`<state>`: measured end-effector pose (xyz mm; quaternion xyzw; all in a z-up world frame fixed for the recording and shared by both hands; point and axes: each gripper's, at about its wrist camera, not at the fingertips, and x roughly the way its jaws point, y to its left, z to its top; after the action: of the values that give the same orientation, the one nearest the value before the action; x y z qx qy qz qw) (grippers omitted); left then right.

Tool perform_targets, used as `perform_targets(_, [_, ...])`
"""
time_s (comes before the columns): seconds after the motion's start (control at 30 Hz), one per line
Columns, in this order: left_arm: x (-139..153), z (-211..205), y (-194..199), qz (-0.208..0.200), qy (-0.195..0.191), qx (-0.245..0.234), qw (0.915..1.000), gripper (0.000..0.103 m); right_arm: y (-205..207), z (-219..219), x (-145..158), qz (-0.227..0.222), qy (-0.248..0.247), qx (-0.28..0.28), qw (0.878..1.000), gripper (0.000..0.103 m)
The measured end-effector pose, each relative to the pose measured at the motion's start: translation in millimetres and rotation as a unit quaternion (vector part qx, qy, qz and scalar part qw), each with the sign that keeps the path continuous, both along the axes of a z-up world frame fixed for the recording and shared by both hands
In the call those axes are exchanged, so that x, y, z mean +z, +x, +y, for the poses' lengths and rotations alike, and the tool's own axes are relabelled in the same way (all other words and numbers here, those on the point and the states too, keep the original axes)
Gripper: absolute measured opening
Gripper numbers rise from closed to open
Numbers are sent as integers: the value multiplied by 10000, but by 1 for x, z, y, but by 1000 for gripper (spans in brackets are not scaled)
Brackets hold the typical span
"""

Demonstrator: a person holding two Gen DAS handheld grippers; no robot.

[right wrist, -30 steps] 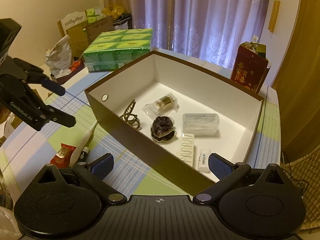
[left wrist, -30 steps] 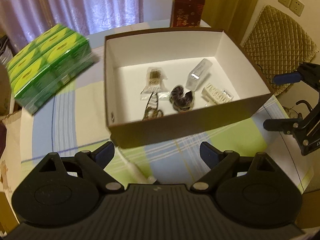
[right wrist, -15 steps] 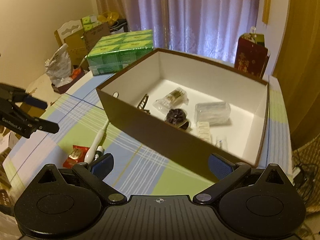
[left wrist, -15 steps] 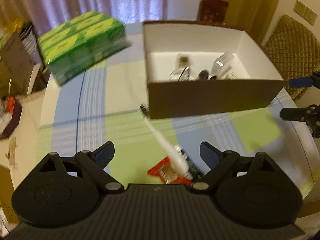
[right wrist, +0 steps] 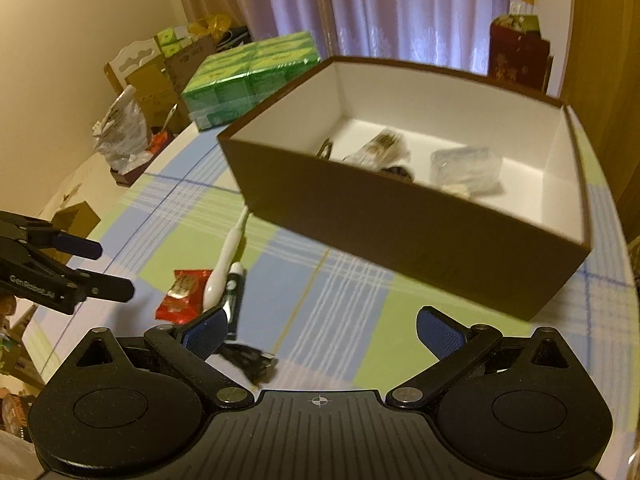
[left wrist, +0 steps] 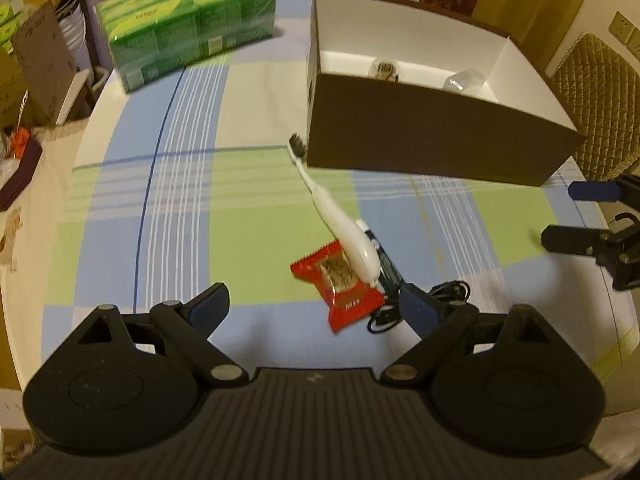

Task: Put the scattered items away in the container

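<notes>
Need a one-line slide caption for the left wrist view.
Open left gripper hovers over a red packet, white toothbrush and black cable lying outside the brown box.

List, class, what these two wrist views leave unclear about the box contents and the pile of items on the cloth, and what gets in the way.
- Box contents, left wrist view: the near wall hides most.
- Same contents, right wrist view: blurred, kinds unclear.
- Black cable, left wrist view: partly behind the left tool finger.
- Dark tube under the toothbrush: label too small to read.
- Red packet: print illegible.
</notes>
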<state>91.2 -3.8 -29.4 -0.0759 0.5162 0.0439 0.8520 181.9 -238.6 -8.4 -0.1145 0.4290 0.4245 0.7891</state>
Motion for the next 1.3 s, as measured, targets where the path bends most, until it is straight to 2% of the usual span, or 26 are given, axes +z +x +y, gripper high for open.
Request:
perform_targets(0.5, [-23,1,-6,321,-162,206,9991,88,-16,19,-32,184,-136,470,9986,103])
perform_targets(0.63, [-26,5,-9,372,-172,273,9988,88,-20,29,-41,258,-253,889,9954,103])
perform_targets(0.67, [-27,7,-10,381,-173,291,9987,88,-22,33,-44,269,-292,1097,9932,99])
perform_targets(0.7, [-27,8,-10,387,-172,307,9986,88,-24,36,-46,271,-306,1306,9906,79])
perform_targets(0.73, [-27,9,-11,389,-173,321,9986,88,-26,40,-49,301,-325,1499,9877,73])
perform_targets(1.0, [-29,22,-25,422,-167,561,9974,86,-37,59,-67,-97,-512,2399,9694,72])
perform_targets(1.03, [-30,23,-26,437,-166,599,9971,86,-37,61,-70,-151,-535,2452,9679,68])
perform_targets(1.07, [-30,25,-28,449,-168,634,9968,86,-37,61,-72,-168,-559,2504,9664,54])
perform_targets(1.1, [-31,26,-29,458,-167,662,9966,86,-36,63,-75,-162,-586,2543,9652,48])
perform_targets(1.17, [-31,28,-31,462,-165,685,9964,86,-35,63,-79,-188,-602,2544,9651,47])
perform_targets(1.2, [-31,28,-32,461,-168,693,9964,86,-34,61,-79,-178,-579,2573,9644,33])
perform_targets(1.23, [-31,28,-33,459,-173,697,9964,86,-33,60,-80,-112,-551,2628,9632,28])
perform_targets(1.3, [-30,27,-33,454,-176,689,9964,86,-32,55,-80,44,-521,2755,9599,27])
